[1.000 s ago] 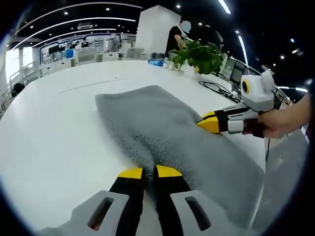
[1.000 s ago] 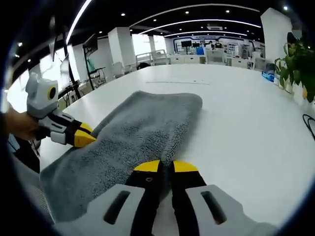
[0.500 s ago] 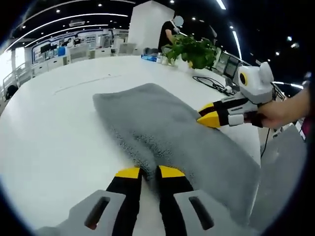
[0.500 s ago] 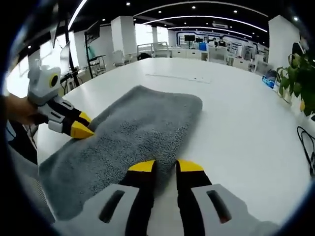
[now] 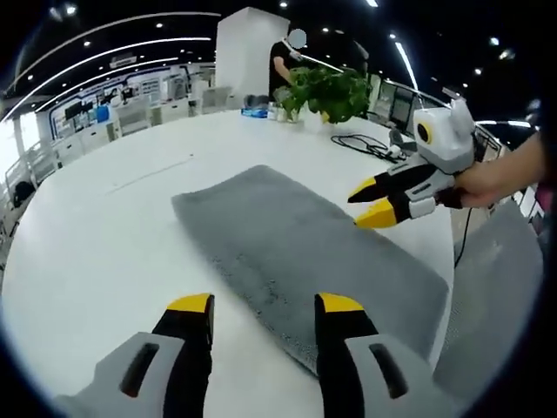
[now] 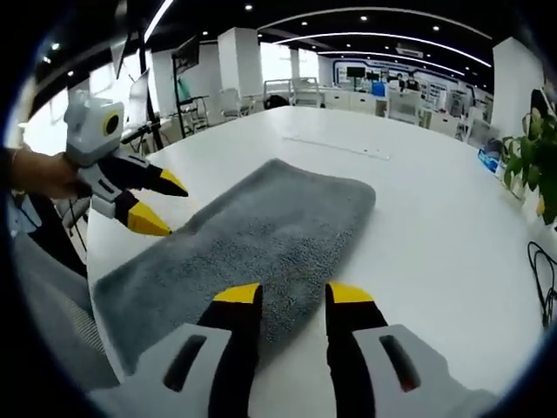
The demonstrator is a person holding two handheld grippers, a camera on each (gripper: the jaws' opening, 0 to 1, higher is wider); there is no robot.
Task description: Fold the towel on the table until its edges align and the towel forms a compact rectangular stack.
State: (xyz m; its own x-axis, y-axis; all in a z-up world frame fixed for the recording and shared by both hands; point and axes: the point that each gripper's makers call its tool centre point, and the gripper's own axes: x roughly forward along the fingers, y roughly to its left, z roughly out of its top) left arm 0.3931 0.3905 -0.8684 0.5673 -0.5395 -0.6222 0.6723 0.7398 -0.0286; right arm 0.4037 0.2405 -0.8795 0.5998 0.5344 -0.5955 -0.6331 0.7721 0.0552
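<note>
Towel: the grey towel (image 5: 300,252) lies flat on the white table (image 5: 104,226) as a long folded rectangle, running from centre frame toward the lower right in the left gripper view; in the right gripper view it (image 6: 252,239) runs from centre toward the lower left.
Left gripper: the left gripper (image 5: 265,305) sits at bottom centre of its own view, jaws spread apart and holding nothing. The towel's near edge lies between and just beyond the yellow tips, apart from them. In the right gripper view it (image 6: 161,205) appears at the left, held by a hand (image 6: 39,171), jaws parted, above the towel's left edge.
Right gripper: the right gripper (image 6: 291,292) sits at bottom centre of its own view, jaws released and empty; the towel's edge shows in the gap between the tips. In the left gripper view it (image 5: 370,200) enters from the right, jaws parted, hovering over the towel's right side.
Background: a potted plant (image 5: 322,87) stands at upper centre of the left gripper view, a black cable (image 5: 365,146) beside it.
</note>
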